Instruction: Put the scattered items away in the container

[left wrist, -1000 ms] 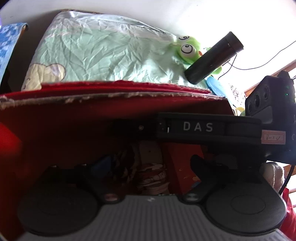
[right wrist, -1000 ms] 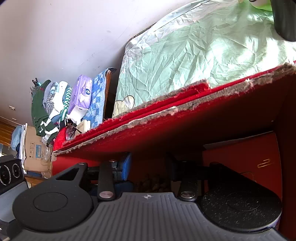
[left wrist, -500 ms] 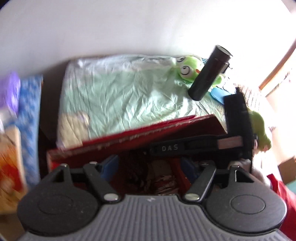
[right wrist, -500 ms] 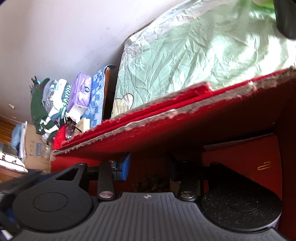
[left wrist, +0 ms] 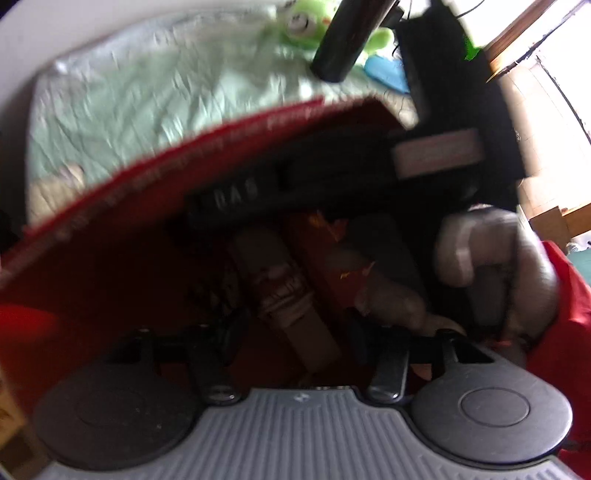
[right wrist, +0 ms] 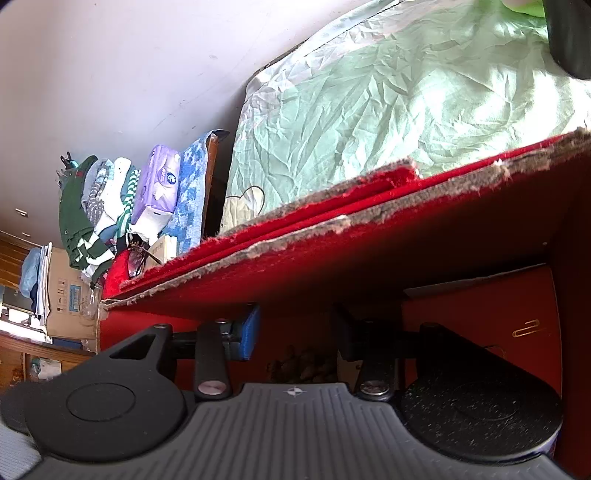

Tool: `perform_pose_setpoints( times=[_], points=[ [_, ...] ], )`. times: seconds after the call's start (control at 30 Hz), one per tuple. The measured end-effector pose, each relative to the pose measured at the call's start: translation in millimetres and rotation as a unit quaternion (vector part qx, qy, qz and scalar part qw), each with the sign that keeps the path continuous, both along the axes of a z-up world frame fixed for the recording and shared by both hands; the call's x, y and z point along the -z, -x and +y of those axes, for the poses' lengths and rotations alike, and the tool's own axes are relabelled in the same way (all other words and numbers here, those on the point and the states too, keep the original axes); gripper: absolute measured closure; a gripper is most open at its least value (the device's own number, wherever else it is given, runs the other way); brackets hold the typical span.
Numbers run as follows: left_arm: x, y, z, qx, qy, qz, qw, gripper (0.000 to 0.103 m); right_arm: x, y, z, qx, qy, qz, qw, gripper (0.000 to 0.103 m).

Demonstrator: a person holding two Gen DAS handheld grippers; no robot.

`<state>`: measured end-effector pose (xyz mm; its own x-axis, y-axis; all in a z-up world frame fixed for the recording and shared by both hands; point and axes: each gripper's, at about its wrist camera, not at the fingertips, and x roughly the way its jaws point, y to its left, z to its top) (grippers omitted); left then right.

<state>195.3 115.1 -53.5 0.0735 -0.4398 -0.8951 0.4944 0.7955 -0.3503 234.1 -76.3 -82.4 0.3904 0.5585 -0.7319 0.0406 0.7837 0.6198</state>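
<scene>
Behind you lies the bed [right wrist: 388,122] with its green sheet. Your left gripper [left wrist: 291,343] has just been closing, nothing between its jaws, over rolled things in the red box [left wrist: 110,280]. Your right gripper [right wrist: 295,336] hangs open inside the box's near corner. Beyond its far edge sit a black bottle [left wrist: 347,40] and green frog toy [left wrist: 303,22].

The left gripper [left wrist: 291,332] has swung and rolled, so its view now tilts and looks deeper into the red box [left wrist: 110,229], all smeared with motion blur. Its jaws have just been closing and sit narrow now; can't tell if anything's between them. A gloved hand [left wrist: 495,273] on the other black gripper [left wrist: 454,122] now fills the right side, way closer than before.
</scene>
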Motion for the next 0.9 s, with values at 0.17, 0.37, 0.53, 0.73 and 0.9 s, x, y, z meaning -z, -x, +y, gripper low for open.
perform_pose_setpoints(
  times=[0.17,0.37,0.53,0.73,0.9],
  points=[
    [13,-8,12,-0.014,0.015,0.002,0.9998,0.037,1,-2,0,-0.001,0.006,0.003,1.0,0.057],
    [17,-8,18,-0.017,0.004,-0.025,0.9995,0.032,1,-3,3,-0.007,0.016,0.001,1.0,0.057],
    [26,-13,35,-0.065,-0.041,-0.026,0.9967,0.022,2,-3,1,-0.005,0.01,0.006,1.0,0.057],
    [24,-13,45,-0.118,-0.102,-0.051,0.9864,0.029,0,-2,4,-0.01,0.016,-0.001,1.0,0.057],
    [15,-4,32,-0.115,-0.145,-0.108,0.9768,0.028,-1,-1,11,-0.033,0.01,-0.01,0.999,0.057]
  ],
)
